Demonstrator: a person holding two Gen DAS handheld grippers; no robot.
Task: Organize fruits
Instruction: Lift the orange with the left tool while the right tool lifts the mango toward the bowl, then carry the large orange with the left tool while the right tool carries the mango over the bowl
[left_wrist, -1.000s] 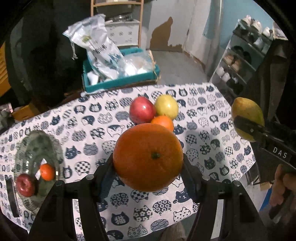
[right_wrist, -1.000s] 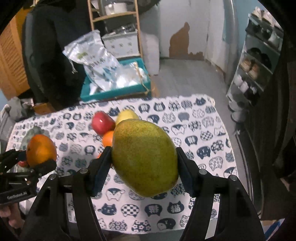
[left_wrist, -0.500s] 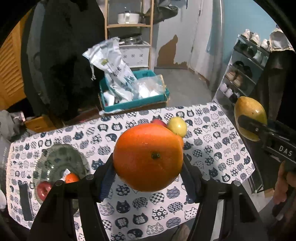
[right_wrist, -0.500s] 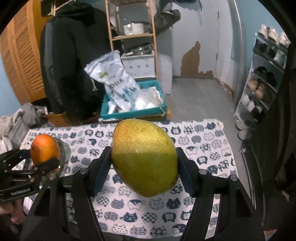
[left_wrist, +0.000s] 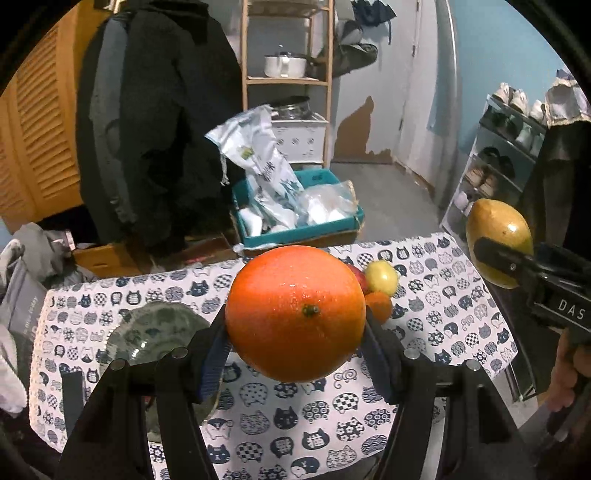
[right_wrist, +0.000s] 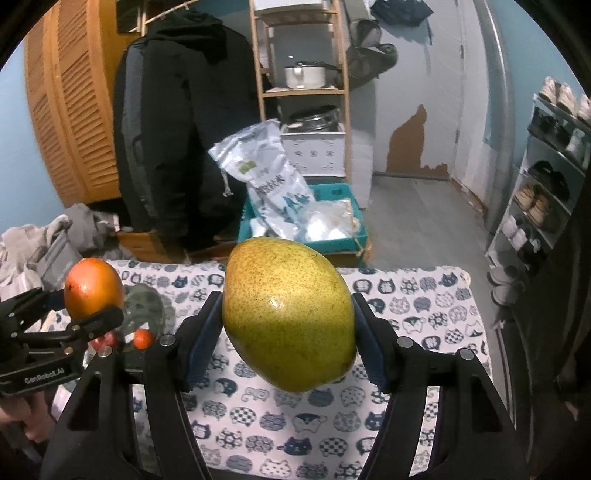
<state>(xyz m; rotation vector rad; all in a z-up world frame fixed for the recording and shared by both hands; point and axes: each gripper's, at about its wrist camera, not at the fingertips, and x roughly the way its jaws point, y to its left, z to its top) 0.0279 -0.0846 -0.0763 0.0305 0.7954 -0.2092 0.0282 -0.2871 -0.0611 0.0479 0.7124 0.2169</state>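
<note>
Left tongs (left_wrist: 295, 350) round glossy orange (left_wrist: 295, 314), right tongs (right_wrist: 288, 339) round speckled mango (right_wrist: 288, 314).

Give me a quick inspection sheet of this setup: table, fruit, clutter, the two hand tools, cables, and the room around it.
Surface: table under a white cloth with blue cat faces.
Job's things: large orange; yellow-green mango; grey patterned plate holding a red fruit and a small orange one; three small fruits remain on the cloth.
Clutter: teal crate of plastic bags behind.
Grippers: left gripper shut on orange; right gripper shut on mango.
Cables: nothing seen.
Surroundings: wooden shelf, shoe rack, dark coat.
</note>
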